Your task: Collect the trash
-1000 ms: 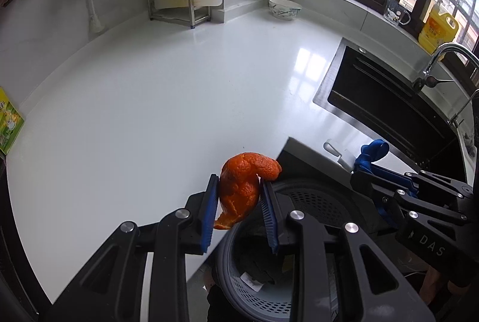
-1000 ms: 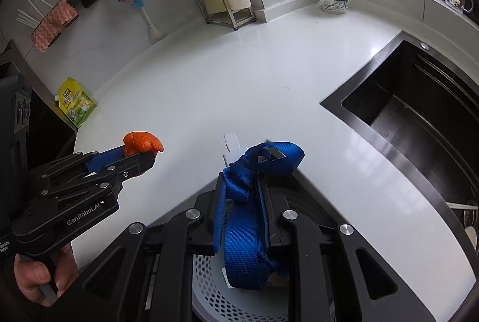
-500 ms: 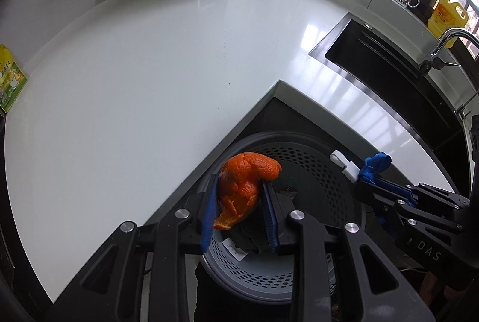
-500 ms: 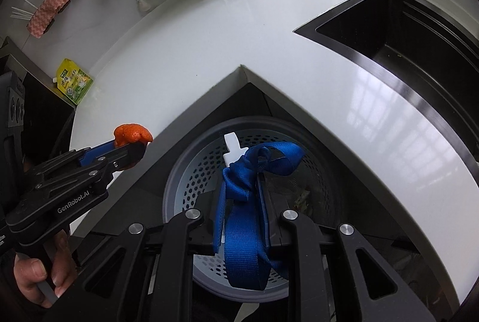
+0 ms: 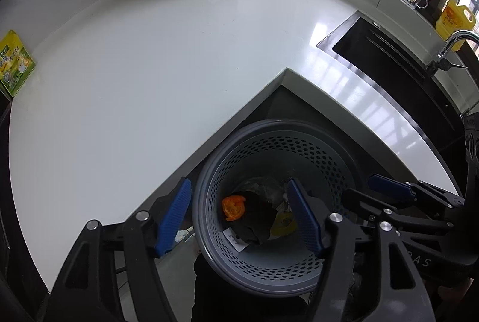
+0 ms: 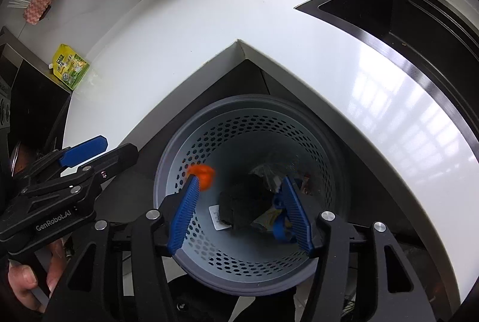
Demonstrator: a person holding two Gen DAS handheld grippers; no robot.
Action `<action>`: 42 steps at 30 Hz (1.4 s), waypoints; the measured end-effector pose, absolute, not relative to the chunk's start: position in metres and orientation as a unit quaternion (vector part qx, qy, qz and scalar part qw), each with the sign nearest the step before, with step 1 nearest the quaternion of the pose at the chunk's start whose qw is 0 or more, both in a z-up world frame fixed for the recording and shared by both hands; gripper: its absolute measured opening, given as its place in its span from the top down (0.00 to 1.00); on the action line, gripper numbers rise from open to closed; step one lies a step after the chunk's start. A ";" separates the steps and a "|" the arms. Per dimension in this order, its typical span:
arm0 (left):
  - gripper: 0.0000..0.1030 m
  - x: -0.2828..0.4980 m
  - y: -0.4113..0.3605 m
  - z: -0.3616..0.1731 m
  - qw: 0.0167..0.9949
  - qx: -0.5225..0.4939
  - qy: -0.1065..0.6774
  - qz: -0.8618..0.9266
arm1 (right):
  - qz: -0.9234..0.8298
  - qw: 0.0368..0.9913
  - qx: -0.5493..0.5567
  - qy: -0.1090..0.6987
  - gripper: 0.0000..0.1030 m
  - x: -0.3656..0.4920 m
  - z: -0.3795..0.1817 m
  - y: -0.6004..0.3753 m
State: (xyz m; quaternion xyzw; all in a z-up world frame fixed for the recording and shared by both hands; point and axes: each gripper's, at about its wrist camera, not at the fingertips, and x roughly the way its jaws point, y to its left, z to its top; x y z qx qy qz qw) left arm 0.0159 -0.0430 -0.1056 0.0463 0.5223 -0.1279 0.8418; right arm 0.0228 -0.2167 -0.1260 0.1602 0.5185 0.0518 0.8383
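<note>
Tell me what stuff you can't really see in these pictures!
- Orange peel: blurred in the right wrist view, partly behind a claw finger.
- Blue strap: mostly hidden by the right claw finger.
- Trash under the black scrap in the bin: covered in the left wrist view.
- Yellow packet: print too small, cut by the edge.

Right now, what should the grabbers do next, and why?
Probably lift both away from the bin. The left gripper and right gripper are open and hold nothing. The orange peel and blue strap are already inside the bin, so nothing is left to drop.
</note>
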 end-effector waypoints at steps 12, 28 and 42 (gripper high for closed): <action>0.27 0.007 -0.041 -0.089 0.856 0.053 0.503 -0.108 | 0.051 0.845 0.160 0.507 0.42 0.016 -0.110 -0.215; 0.21 0.002 -0.041 -0.061 0.872 0.056 0.476 -0.097 | 0.050 0.856 0.152 0.491 0.36 0.001 -0.087 -0.217; 0.10 -0.003 -0.045 -0.045 0.882 0.059 0.459 -0.089 | 0.048 0.865 0.145 0.478 0.34 -0.008 -0.072 -0.220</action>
